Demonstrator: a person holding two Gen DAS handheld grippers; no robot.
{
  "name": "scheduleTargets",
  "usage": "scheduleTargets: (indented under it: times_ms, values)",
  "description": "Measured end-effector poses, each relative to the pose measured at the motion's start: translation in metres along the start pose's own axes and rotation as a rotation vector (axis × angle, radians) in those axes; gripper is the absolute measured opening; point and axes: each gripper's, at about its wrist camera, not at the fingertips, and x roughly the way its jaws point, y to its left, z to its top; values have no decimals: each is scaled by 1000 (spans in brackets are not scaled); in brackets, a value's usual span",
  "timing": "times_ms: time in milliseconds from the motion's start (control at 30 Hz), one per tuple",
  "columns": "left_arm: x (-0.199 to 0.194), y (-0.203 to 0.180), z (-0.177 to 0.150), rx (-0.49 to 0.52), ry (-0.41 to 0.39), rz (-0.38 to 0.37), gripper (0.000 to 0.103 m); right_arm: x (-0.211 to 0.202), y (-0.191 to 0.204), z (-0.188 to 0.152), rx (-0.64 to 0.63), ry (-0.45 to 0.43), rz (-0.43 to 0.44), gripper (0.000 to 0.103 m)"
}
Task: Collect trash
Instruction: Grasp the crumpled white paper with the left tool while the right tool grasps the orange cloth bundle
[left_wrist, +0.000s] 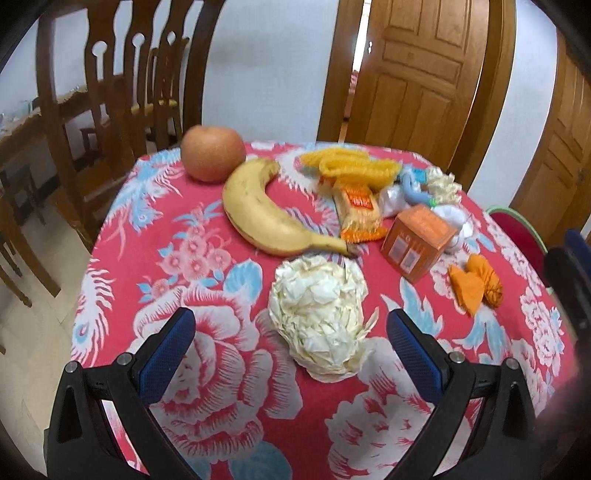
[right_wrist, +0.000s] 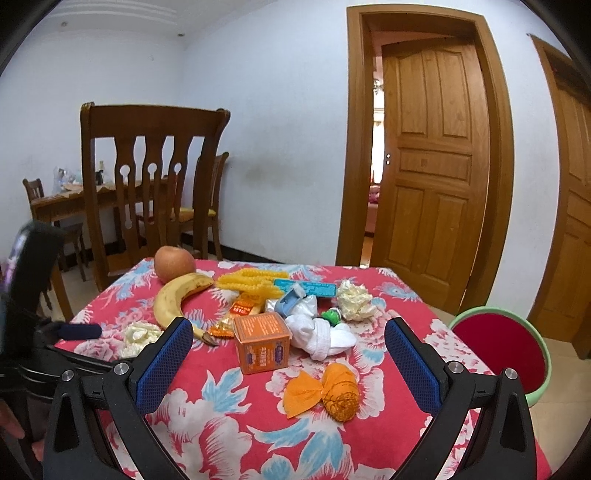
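Note:
My left gripper (left_wrist: 291, 326) is open, its blue pads on either side of a crumpled cream paper ball (left_wrist: 317, 317) on the floral tablecloth (left_wrist: 207, 295). My right gripper (right_wrist: 289, 336) is open and empty, above the table's near side, with an orange wrapper (right_wrist: 325, 393) and an orange box (right_wrist: 260, 341) ahead of it. Further back lie white cloth (right_wrist: 321, 336), a second cream paper ball (right_wrist: 352, 302), a snack packet (right_wrist: 240, 310), yellow netting (right_wrist: 255, 282) and a blue box (right_wrist: 306, 288). The first paper ball (right_wrist: 138, 334) shows at left in the right wrist view.
An apple (left_wrist: 212, 153) and a banana (left_wrist: 262, 214) lie at the table's far left. A red bin with a green rim (right_wrist: 506, 350) stands beside the table on the right. Wooden chairs (right_wrist: 147, 177) stand behind, wooden doors (right_wrist: 432, 166) at the back right.

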Motion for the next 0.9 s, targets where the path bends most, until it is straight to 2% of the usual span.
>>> scheduleTargets:
  times_ms: [67,133,233,267,300,533,733,833,900]
  values:
    - [3,-2,-1,13,18,-8,101,0,-3,0,17,-3,3,103]
    - [4,-5,-2,26,23,-11,97,-2,-7,0,36,-4,2,103]
    - [4,-6,-2,34,22,-9,70,-5,-7,0,37,-21,2,103]
    - [4,-6,-2,32,25,-11,54,-6,-6,0,34,-23,5,103]
    - [5,-4,-1,26,30,-10,46,-6,-6,0,33,-22,7,103]
    - [-8,1,0,-3,-37,-22,42,-7,-7,0,38,-23,6,103]
    - [-33,-4,-4,17,-174,4,42,-5,-6,0,31,-8,11,103]
    - [-42,-4,-5,20,-225,12,42,6,-4,1,24,45,2,103]
    - [-44,-3,-5,23,-231,9,42,19,-2,1,16,116,-29,103]
